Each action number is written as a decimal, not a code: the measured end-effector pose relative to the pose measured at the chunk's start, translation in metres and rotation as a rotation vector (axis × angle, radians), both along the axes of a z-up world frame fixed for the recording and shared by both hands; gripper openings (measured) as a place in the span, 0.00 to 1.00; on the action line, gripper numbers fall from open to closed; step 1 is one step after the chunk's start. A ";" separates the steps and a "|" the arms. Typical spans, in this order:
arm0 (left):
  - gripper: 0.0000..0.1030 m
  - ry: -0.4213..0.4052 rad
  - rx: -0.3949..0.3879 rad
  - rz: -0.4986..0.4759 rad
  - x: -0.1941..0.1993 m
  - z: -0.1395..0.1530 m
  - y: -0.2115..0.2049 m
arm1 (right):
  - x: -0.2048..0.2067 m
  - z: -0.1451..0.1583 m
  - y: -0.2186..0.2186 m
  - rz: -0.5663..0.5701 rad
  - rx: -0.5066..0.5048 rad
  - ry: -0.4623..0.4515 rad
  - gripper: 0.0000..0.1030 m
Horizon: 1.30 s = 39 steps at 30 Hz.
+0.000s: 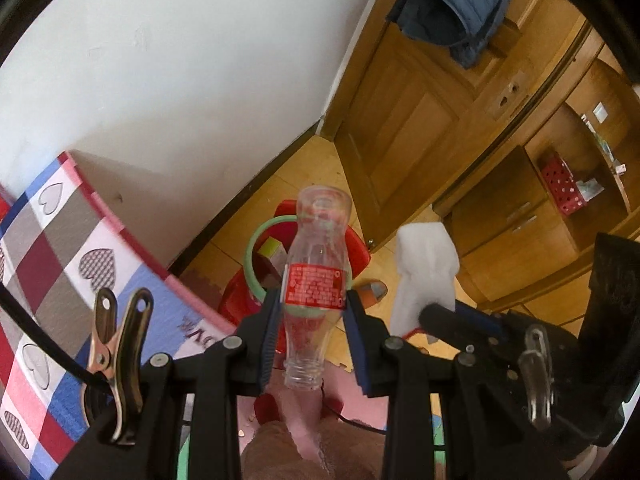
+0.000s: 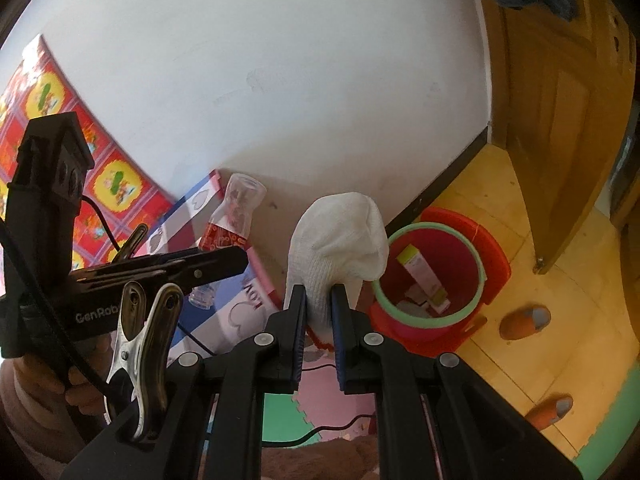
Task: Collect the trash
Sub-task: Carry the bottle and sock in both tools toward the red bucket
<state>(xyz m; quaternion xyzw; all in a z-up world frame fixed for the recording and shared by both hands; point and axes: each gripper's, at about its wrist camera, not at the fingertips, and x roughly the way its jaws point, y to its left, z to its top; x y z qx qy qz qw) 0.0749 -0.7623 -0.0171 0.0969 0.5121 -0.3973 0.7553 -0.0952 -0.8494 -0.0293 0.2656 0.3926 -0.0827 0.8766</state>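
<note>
My left gripper [image 1: 311, 300] is shut on a clear plastic bottle [image 1: 316, 264] with a red label, its neck toward the camera and its base away. The bottle hangs above a red bin [image 1: 358, 250] with a green rim on the floor. My right gripper [image 2: 319, 300] is shut on a white knitted glove [image 2: 340, 244] that stands up between its pads. In the right wrist view the red bin [image 2: 436, 276] lies just right of the glove, with a box and other scraps inside. The glove [image 1: 426, 268] and the bottle [image 2: 232, 220] each show in the other hand's view.
A white wall runs behind, with a dark baseboard. A bed with a heart-patterned cover [image 1: 60, 248] lies at left. Wooden door [image 1: 404, 120] and cabinets stand at right, a blue jacket [image 1: 456, 4] hanging on them. Orange slippers [image 2: 524, 322] sit on the yellow floor; foam mats lie below.
</note>
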 end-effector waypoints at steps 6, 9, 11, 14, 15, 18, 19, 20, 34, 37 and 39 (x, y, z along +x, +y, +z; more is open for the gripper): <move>0.31 0.000 0.017 0.038 -0.010 0.000 -0.027 | 0.000 -0.005 -0.033 0.017 -0.002 0.007 0.13; 0.31 -0.004 0.022 0.065 -0.017 0.000 -0.044 | -0.001 -0.008 -0.052 0.046 0.008 0.010 0.13; 0.31 0.002 0.024 0.087 -0.021 -0.001 -0.052 | -0.002 -0.009 -0.064 0.071 0.003 0.017 0.13; 0.31 0.010 0.030 0.123 -0.027 -0.005 -0.066 | -0.003 -0.010 -0.080 0.108 0.001 0.019 0.13; 0.31 0.012 0.030 0.132 -0.029 -0.006 -0.069 | -0.004 -0.011 -0.086 0.123 -0.002 0.017 0.13; 0.31 0.015 0.033 0.159 -0.035 -0.009 -0.081 | -0.004 -0.011 -0.100 0.160 -0.013 0.015 0.13; 0.31 0.012 0.037 0.167 -0.037 -0.010 -0.085 | -0.004 -0.011 -0.104 0.171 -0.017 0.015 0.13; 0.31 0.010 0.041 0.175 -0.038 -0.012 -0.089 | -0.005 -0.012 -0.110 0.184 -0.022 0.013 0.13; 0.31 0.034 0.078 0.207 -0.036 -0.043 -0.131 | 0.002 -0.036 -0.159 0.237 0.006 0.016 0.13; 0.31 0.058 0.053 0.205 -0.030 -0.056 -0.134 | 0.007 -0.045 -0.163 0.232 0.013 0.027 0.13; 0.31 0.058 0.052 0.204 -0.026 -0.064 -0.134 | 0.010 -0.054 -0.168 0.219 0.026 0.041 0.13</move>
